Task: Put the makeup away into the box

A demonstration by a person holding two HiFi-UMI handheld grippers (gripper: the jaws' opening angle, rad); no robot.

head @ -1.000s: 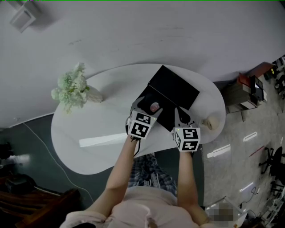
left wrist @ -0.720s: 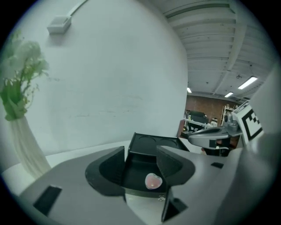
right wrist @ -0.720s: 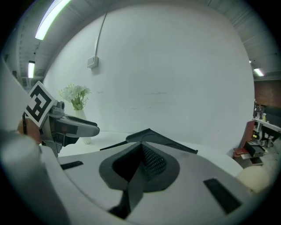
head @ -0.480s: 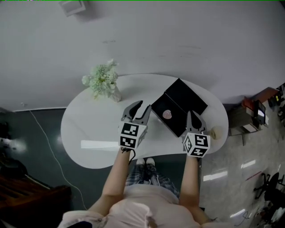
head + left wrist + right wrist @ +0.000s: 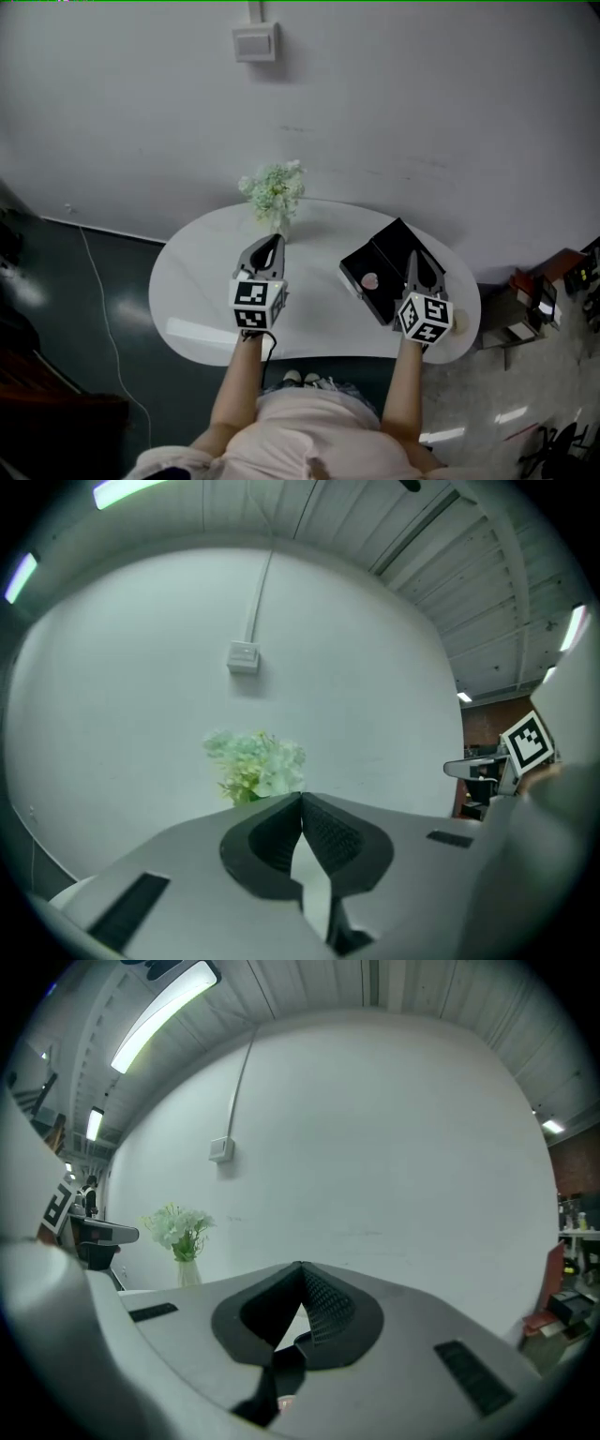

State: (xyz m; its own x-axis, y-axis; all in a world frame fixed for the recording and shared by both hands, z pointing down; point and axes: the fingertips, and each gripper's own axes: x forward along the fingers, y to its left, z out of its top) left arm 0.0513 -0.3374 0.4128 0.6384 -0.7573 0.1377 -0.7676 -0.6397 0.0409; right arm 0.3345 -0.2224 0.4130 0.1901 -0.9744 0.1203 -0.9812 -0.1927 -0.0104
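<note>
The black box [image 5: 386, 270] lies open on the right part of the white oval table [image 5: 197, 300]. A small pink makeup piece [image 5: 369, 278] rests inside it. My left gripper [image 5: 265, 249] hangs above the table's middle, left of the box and apart from it. Its jaws are closing and meet at the tips [image 5: 302, 797] with nothing between them. My right gripper [image 5: 419, 264] hovers over the box's near right edge. It is shut [image 5: 301, 1265] and holds nothing. Both grippers point almost level at the wall.
A vase of pale green flowers [image 5: 274, 192] stands at the table's far edge; it also shows in the left gripper view [image 5: 253, 764]. A small beige round thing [image 5: 458, 322] sits by the table's right end. A wall switch [image 5: 256, 42] hangs above. Shelving [image 5: 534, 309] stands right.
Both grippers rose from the box. The left one swung left, away from the box, and its jaws went from open to shut. The pink piece stayed in the box.
</note>
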